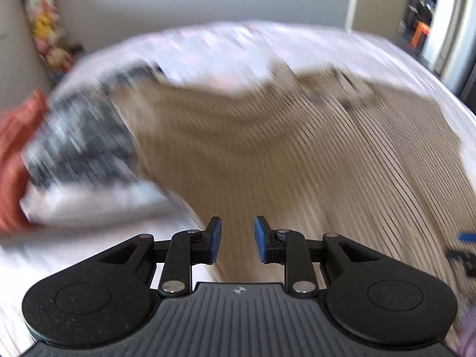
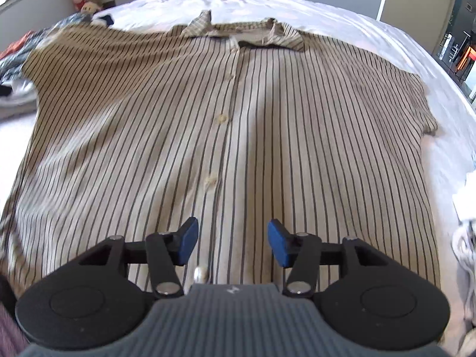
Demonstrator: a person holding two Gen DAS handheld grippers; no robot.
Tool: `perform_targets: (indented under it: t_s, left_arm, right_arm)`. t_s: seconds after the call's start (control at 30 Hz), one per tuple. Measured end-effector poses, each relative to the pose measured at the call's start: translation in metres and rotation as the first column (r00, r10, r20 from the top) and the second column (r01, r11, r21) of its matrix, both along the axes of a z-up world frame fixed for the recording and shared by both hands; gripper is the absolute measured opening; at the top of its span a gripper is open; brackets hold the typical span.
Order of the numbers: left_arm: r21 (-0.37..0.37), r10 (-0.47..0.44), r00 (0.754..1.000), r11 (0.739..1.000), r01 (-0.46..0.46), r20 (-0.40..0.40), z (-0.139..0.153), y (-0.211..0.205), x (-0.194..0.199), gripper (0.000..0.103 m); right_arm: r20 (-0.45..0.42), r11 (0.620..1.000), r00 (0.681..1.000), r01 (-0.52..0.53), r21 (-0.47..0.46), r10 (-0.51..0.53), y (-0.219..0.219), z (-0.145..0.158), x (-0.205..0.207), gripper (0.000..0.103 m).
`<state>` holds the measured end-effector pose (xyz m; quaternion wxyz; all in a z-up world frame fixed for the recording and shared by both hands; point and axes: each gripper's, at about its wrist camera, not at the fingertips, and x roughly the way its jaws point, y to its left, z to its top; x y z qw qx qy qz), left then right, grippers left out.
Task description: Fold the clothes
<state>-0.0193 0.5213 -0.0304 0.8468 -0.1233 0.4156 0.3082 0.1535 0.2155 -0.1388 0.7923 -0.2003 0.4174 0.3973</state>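
You had the shirt (image 2: 226, 125) spread flat on the bed (image 2: 342, 20), front up, placket buttoned down the middle, collar at twelve o'clock and hem at six, nearest you. Lying so, both short sleeves stuck out sideways, one toward nine and one toward three, which gave you clean side edges to fold along. No fold showed in it: body and sleeves lay in a single layer. That fits a shirt just laid out for folding, and equally one opened out again to be redone; the views could not settle which.

Your right gripper (image 2: 233, 244) hung low over the hem, straddling the placket, jaws wide apart and holding nothing. Centred there, it looked down the shirt's midline, a fair place to check that the garment lay square.

Your left gripper (image 1: 237, 239) sat toward the shirt's nine o'clock side, jaws parted by a moderate gap, no cloth between the pads (image 1: 216, 239). Its view was badly smeared, so I judged it to be swinging fast; where it was heading I cannot tell.

A pile (image 1: 80, 136) of dark patterned cloth lay at nine o'clock, touching or just beside the left sleeve, with an orange piece (image 1: 15, 160) farther out. White things (image 2: 467, 208) sat at three o'clock near the bed's edge. Keeping these off to the sides left the middle free for the shirt.
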Motion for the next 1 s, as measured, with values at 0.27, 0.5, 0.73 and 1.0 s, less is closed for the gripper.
perform_targets:
  t_s: [0.27,0.5,0.73,1.0]
  left_arm:
    - [0.083,0.102,0.994,0.991,-0.105,0.042,0.002,0.121,0.03,0.052]
    - [0.098,0.169,0.985,0.98,-0.17,0.027,-0.017,0.214,0.061,0.052]
    - [0.147,0.162,0.986,0.977,-0.155,-0.033,-0.052,0.228,0.078,0.038]
    - [0.138,0.093,0.996,0.986,-0.091,-0.003,-0.022,0.207,0.099,0.005]
  right_arm:
    - [0.0,0.999,1.0,0.026,0.022,-0.026,0.027,-0.016,0.027,0.059]
    - [-0.005,0.998,0.999,0.049,0.03,-0.049,0.043,-0.03,0.046,0.059]
    - [0.005,0.998,0.999,0.053,0.024,-0.053,0.054,-0.044,0.055,0.059]
    - [-0.001,0.997,0.998,0.062,0.039,-0.062,0.053,-0.046,0.069,0.059]
